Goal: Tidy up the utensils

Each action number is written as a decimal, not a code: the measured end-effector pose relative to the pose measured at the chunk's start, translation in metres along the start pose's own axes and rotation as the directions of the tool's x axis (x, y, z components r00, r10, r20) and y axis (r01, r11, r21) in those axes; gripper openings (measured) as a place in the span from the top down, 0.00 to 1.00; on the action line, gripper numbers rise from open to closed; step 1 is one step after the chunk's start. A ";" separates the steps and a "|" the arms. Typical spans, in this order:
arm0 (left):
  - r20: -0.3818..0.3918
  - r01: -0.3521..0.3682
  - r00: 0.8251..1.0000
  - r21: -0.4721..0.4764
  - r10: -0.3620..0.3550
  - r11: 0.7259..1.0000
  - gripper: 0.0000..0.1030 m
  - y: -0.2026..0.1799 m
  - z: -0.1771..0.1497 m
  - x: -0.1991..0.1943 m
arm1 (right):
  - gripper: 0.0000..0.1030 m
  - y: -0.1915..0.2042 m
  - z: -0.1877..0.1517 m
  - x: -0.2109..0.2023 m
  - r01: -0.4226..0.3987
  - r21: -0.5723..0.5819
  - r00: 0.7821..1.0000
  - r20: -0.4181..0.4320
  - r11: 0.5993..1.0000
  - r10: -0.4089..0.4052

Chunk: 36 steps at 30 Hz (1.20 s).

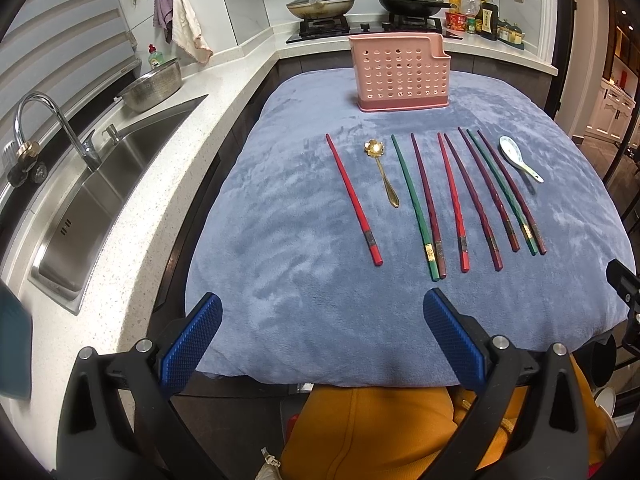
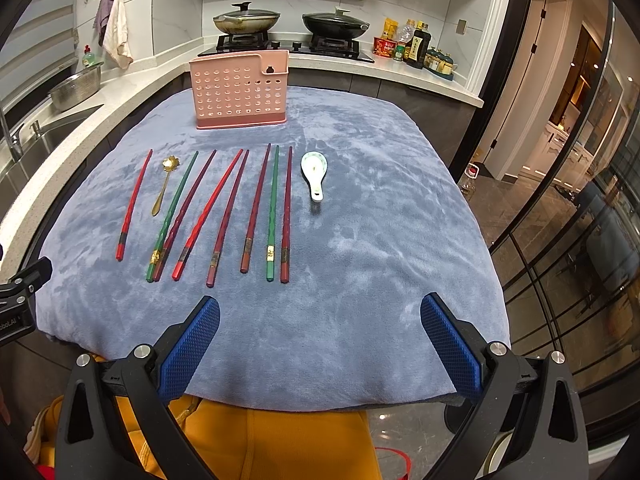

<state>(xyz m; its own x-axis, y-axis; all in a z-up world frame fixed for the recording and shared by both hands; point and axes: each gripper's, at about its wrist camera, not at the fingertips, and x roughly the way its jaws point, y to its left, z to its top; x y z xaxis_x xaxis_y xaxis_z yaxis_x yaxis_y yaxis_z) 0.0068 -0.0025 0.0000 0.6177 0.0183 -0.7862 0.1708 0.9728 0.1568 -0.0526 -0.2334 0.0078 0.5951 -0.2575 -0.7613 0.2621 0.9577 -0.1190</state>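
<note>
Chopsticks (image 2: pixel 273 212) lie lengthwise, tips toward holder (image 2: pixel 240 90); both claws wide open, empty.

Two lidded pans (image 1: pixel 320 5) on the stove, colander (image 1: pixel 154 86) beside the sink (image 1: pixel 100 184).

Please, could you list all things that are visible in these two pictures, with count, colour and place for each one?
chopsticks: 8; 2 red, 2 green, 4 dark purple-brown; in a row on the cloth
metal spoon: 1, gold, among the left chopsticks
ceramic spoon: 1, white, right of the row
utensil holder: 1, pink, perforated, behind the row
cloth: 1, blue-grey, over the table
woks: 2, lidded, on the stove
colander: 1, steel, beside the sink
left gripper: open, empty
right gripper: open, empty
</note>
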 end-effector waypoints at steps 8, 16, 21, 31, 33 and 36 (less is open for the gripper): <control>-0.079 0.050 0.995 -0.094 -0.057 0.994 0.07 0.013 0.004 0.034 | 0.07 -0.004 0.002 0.014 -0.005 0.023 1.000 -0.030 1.000 0.006; -0.115 0.115 0.984 -0.160 -0.135 0.980 0.07 0.012 0.021 0.082 | 0.07 -0.013 0.013 0.044 -0.016 0.050 0.998 -0.064 0.999 0.019; -0.153 0.159 0.971 -0.156 -0.183 0.975 0.22 -0.002 0.032 0.116 | 0.07 -0.014 0.027 0.063 -0.023 0.058 0.998 -0.062 0.998 0.027; -0.191 0.226 0.949 -0.145 -0.251 0.963 0.50 -0.016 0.036 0.147 | 0.19 -0.030 0.079 0.114 -0.056 0.133 0.997 -0.046 0.989 0.062; -0.188 0.238 0.946 -0.145 -0.263 0.960 0.57 -0.016 0.037 0.148 | 0.27 -0.032 0.091 0.127 -0.080 0.154 0.995 -0.044 0.985 0.087; -0.190 0.240 0.945 -0.144 -0.265 0.960 0.67 -0.015 0.037 0.152 | 0.43 -0.032 0.104 0.147 -0.108 0.168 0.991 -0.054 0.980 0.119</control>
<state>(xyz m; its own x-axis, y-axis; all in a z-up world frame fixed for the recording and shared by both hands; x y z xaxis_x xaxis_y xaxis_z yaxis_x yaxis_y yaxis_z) 0.1270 -0.0226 -0.0996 0.3925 -0.1965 -0.8985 0.2022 0.9714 -0.1242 0.1053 -0.3151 -0.0344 0.5802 -0.1345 -0.8033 0.3203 0.9445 0.0732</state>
